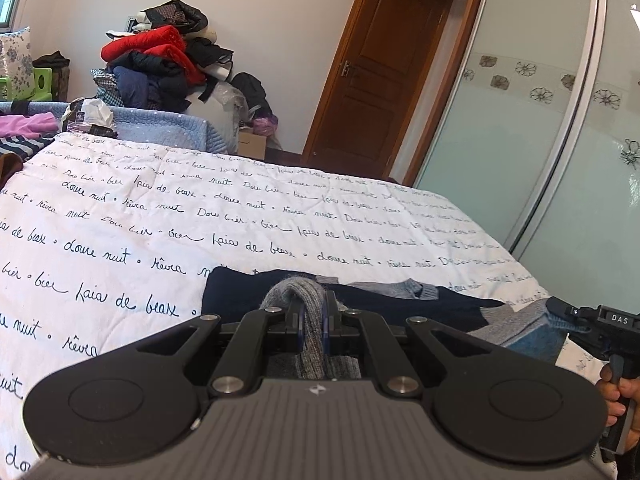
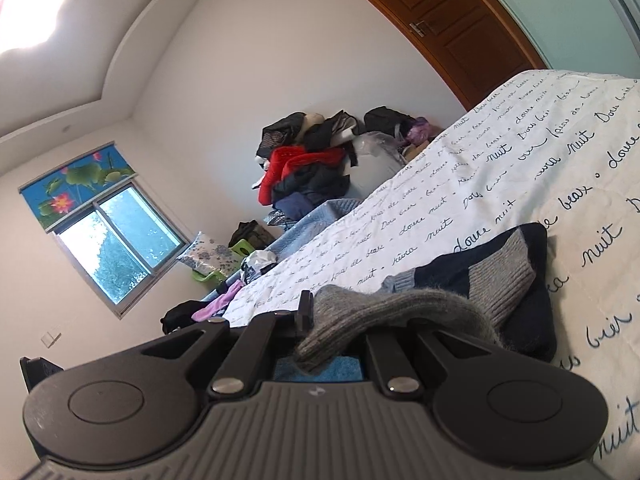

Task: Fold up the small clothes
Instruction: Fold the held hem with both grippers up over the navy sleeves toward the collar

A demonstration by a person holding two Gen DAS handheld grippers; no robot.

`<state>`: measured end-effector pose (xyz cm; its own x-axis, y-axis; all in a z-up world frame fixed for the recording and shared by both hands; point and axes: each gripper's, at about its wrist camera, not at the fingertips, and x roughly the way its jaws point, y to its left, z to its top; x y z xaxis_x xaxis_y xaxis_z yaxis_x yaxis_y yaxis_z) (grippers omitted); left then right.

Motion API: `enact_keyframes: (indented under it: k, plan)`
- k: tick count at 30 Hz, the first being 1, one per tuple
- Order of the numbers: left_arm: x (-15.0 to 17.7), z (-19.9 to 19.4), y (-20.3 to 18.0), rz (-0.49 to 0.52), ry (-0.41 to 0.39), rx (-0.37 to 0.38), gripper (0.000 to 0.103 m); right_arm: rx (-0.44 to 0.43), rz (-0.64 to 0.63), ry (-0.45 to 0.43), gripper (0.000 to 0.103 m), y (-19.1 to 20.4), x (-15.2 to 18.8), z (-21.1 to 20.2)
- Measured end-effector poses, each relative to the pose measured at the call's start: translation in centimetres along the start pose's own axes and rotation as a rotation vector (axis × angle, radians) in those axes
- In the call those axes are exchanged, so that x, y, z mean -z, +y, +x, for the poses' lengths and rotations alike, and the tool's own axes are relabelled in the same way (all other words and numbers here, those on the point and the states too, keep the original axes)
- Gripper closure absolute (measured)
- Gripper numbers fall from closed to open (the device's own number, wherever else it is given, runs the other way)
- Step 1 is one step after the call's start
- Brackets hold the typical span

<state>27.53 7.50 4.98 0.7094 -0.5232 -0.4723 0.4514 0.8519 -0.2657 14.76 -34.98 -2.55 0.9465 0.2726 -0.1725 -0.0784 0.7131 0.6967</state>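
Observation:
A small navy and grey knit sweater [image 1: 372, 300] lies on the white quilt with script lettering [image 1: 160, 216]. My left gripper [image 1: 313, 320] is shut on a grey ribbed edge of the sweater [image 1: 308, 300], pinched between the blue pads. In the right wrist view my right gripper [image 2: 332, 320] is shut on another grey ribbed part of the sweater [image 2: 380, 312], which drapes over its fingers; a grey cuff [image 2: 504, 276] and navy body [image 2: 532, 320] lie beyond. The right gripper also shows at the right edge of the left wrist view [image 1: 600, 320].
A pile of clothes [image 1: 160, 60] sits beyond the bed's far end, with a wooden door [image 1: 380, 68] and frosted sliding panels [image 1: 540, 140] to the right. Pink and striped garments [image 1: 24, 132] lie at the bed's far left. A window [image 2: 116, 236] is on the far wall.

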Motion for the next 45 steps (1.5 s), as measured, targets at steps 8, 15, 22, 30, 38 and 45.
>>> enact_keyframes:
  k: [8,15,22,30,38,45]
  plan:
    - [-0.9,3.0,0.9,-0.012,0.039,-0.053,0.095,0.017,0.04,0.0,0.098,-1.4,-0.7,2.1]
    - [-1.9,5.9,1.5,-0.006,0.074,-0.085,0.095,0.043,0.065,0.013,0.098,-2.6,-1.2,4.4]
    - [-2.6,8.7,2.1,-0.045,0.105,-0.112,0.094,0.066,0.139,0.023,0.098,-4.6,-1.4,6.6]
    - [-2.4,10.8,2.2,-0.046,0.138,-0.145,0.094,0.092,0.134,0.043,0.098,-5.7,-1.7,7.9]
    - [-2.7,11.8,2.0,-0.026,0.154,-0.17,0.094,0.108,0.122,0.053,0.098,-5.6,-1.9,8.3]
    - [-3.0,12.5,1.3,0.006,0.161,-0.186,0.094,0.119,0.128,0.049,0.098,-5.8,-2.0,8.5]
